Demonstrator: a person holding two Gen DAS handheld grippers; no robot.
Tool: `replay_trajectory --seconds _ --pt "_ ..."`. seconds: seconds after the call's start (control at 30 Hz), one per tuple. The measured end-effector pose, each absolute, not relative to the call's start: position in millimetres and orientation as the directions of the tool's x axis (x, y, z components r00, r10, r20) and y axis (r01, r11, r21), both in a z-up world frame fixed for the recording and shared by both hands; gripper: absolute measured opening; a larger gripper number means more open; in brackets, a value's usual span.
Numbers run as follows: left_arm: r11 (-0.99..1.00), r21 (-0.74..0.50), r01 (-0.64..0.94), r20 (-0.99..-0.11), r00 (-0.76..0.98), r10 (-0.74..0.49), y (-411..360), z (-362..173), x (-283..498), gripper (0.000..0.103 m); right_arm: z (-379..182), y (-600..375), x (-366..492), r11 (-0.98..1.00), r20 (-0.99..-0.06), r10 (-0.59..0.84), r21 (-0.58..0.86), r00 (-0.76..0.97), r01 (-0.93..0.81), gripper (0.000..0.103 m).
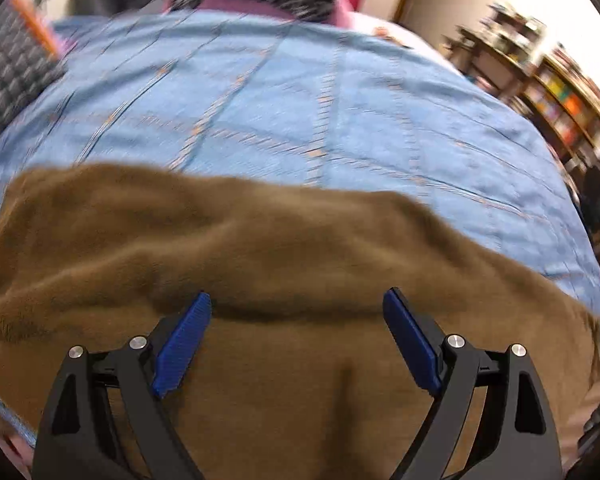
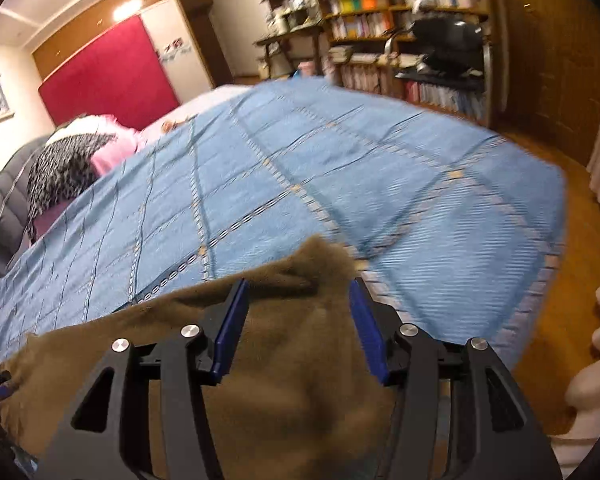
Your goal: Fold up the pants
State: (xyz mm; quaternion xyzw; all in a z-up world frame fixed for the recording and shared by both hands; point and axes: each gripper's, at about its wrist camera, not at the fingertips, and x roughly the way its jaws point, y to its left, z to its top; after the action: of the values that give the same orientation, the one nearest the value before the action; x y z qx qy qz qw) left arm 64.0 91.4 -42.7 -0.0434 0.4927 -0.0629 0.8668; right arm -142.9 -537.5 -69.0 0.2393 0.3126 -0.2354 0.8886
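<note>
Brown fleece pants (image 1: 260, 240) lie rumpled across the near part of a bed with a blue checked cover (image 1: 300, 92). My left gripper (image 1: 298, 304) is open, its blue pads wide apart just above the fabric, holding nothing. In the right wrist view the pants (image 2: 300, 360) bunch up between the blue pads of my right gripper (image 2: 298, 292). Its jaws stand partly apart with the cloth filling the gap, near the pants' end on the blue cover (image 2: 300, 160).
Pillows and a black-and-white patterned cloth (image 2: 64, 164) lie at the bed's head by a red headboard (image 2: 108, 76). Bookshelves (image 2: 400, 20) and an office chair (image 2: 448, 48) stand beyond the bed. Wooden floor (image 2: 572, 300) runs along the right side.
</note>
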Motion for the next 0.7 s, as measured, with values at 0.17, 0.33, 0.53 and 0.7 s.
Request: replay_trajectory --seconds 0.17,0.33,0.53,0.7 --pt "0.958 -0.138 0.251 -0.811 0.526 -0.255 29 -17 51 0.087 -76 -554 -187 0.695 -0.686 -0.305 0.313 0.66 0.647 0.054" --pt "0.917 -0.17 0.361 -0.796 0.498 -0.343 -15 -9 41 0.087 -102 -564 -210 0.6 -0.69 -0.204 0.472 0.695 0.645 0.057" --pt "0.889 -0.212 0.405 -0.809 0.438 -0.392 -45 -18 35 0.088 -121 -551 -200 0.611 -0.702 -0.152 0.487 0.696 0.624 0.058" --pt "0.867 -0.208 0.453 -0.832 0.384 -0.4 -71 -35 21 0.087 -128 -551 -196 0.594 -0.701 -0.15 0.501 0.698 0.63 0.058"
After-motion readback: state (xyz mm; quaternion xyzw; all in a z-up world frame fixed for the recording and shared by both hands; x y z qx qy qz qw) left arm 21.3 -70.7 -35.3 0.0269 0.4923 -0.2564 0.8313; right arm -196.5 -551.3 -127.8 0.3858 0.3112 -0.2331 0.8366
